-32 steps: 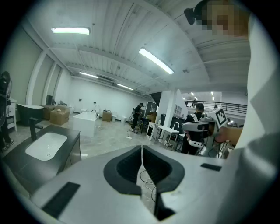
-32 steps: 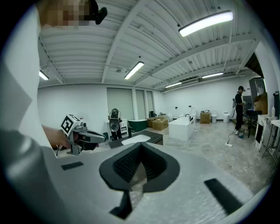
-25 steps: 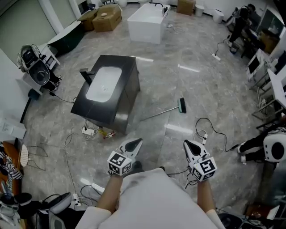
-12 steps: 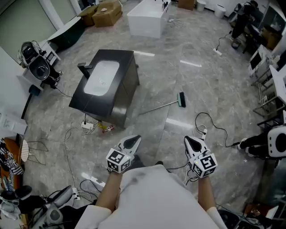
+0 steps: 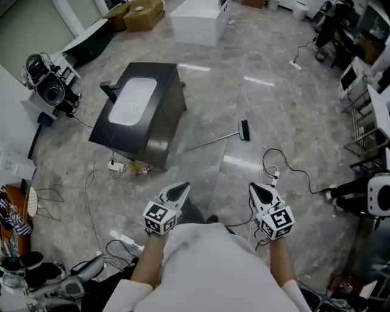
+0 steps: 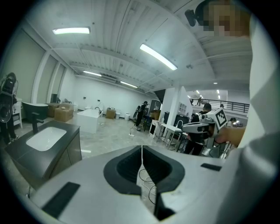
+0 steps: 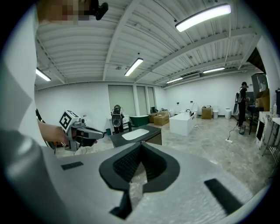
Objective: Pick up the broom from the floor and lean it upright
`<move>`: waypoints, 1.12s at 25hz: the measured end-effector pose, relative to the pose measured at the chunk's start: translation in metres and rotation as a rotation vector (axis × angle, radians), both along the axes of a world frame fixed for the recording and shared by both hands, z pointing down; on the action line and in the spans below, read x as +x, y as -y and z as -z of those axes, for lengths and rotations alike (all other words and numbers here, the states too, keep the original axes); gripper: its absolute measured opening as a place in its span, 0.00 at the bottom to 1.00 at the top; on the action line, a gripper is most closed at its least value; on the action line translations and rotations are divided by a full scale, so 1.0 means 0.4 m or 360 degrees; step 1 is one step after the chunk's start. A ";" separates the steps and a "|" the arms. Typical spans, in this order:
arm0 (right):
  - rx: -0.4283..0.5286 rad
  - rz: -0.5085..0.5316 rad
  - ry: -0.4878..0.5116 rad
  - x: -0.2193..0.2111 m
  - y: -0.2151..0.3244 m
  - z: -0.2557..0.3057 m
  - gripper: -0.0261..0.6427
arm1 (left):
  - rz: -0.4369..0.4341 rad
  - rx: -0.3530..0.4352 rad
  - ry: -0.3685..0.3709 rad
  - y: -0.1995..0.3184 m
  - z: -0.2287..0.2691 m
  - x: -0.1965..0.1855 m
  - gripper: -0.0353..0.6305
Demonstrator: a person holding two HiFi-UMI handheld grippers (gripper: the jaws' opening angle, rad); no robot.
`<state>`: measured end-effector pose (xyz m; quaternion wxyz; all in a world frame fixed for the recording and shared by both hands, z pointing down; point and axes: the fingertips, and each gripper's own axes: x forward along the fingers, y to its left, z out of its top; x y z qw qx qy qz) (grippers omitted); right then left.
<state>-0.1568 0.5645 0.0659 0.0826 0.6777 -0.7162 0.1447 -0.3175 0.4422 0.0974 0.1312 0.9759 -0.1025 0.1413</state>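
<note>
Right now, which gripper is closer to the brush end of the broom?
Right. The right gripper is almost straight in line with the broom's brush end; the left gripper is off to that end's left, nearer the handle tip.

I see a dark cabinet (image 5: pixel 159 125) with a white sink (image 5: pixel 130 101) in the upper left. A white tub (image 5: pixel 194 24) sits at the top edge, with brown boxes (image 5: pixel 142 14) left of it.

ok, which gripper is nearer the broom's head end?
The right gripper: the broom head lies on the floor almost straight ahead of it, while the left gripper lines up with the handle tip.
</note>
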 end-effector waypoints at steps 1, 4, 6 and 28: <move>-0.0004 0.0000 0.0002 0.004 0.000 -0.003 0.04 | -0.0001 -0.0005 0.0004 0.001 -0.005 0.005 0.07; -0.0017 -0.0009 0.0003 0.025 0.009 -0.012 0.04 | -0.0009 -0.0014 0.0008 0.012 -0.014 0.029 0.07; -0.0027 -0.0017 0.0009 0.047 0.016 -0.018 0.04 | -0.0018 -0.0015 0.0007 0.018 -0.016 0.054 0.07; -0.0188 -0.0064 -0.0037 0.242 0.421 -0.056 0.04 | -0.0105 -0.0091 -0.0038 0.457 -0.079 0.281 0.07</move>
